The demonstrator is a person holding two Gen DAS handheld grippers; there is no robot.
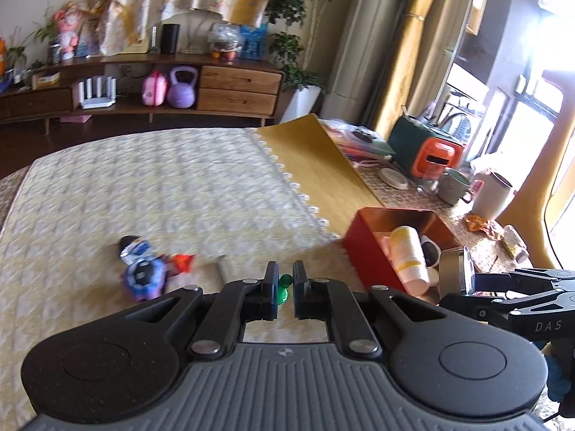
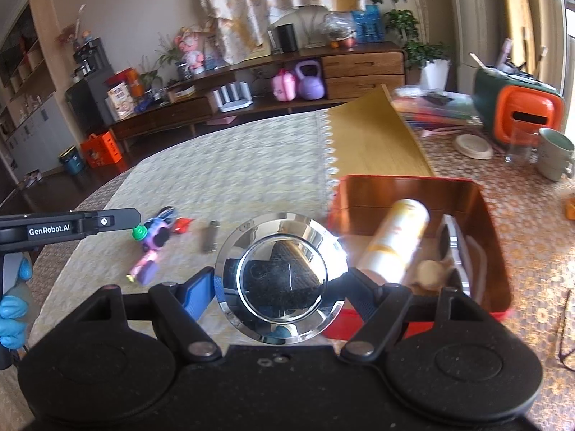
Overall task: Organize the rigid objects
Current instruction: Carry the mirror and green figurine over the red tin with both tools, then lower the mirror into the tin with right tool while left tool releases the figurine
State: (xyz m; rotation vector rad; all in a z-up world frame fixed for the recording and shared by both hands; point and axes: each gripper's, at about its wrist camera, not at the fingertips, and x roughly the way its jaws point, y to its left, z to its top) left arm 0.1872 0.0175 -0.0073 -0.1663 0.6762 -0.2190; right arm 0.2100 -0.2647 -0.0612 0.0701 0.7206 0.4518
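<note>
My left gripper (image 1: 285, 272) is shut on a small green pawn-shaped piece (image 1: 284, 286), held above the pale tablecloth. In the right wrist view the same gripper (image 2: 133, 229) enters from the left with the green piece (image 2: 138, 232) at its tip. My right gripper (image 2: 282, 282) grips a round chrome disc (image 2: 282, 251) across its width, just left of an open red tin (image 2: 483, 212). The tin holds a yellow-and-white bottle (image 2: 395, 240) and other small items. In the left wrist view the disc (image 1: 454, 271) hangs beside the tin (image 1: 370, 237).
A purple toy (image 2: 154, 242), a red scrap (image 2: 183, 224) and a small grey bar (image 2: 212, 235) lie on the tablecloth. Mugs (image 1: 454, 186), a glass and an orange-green box (image 1: 435, 156) stand at the right of the table. A person's blue-gloved hand (image 2: 12, 309) holds the left gripper.
</note>
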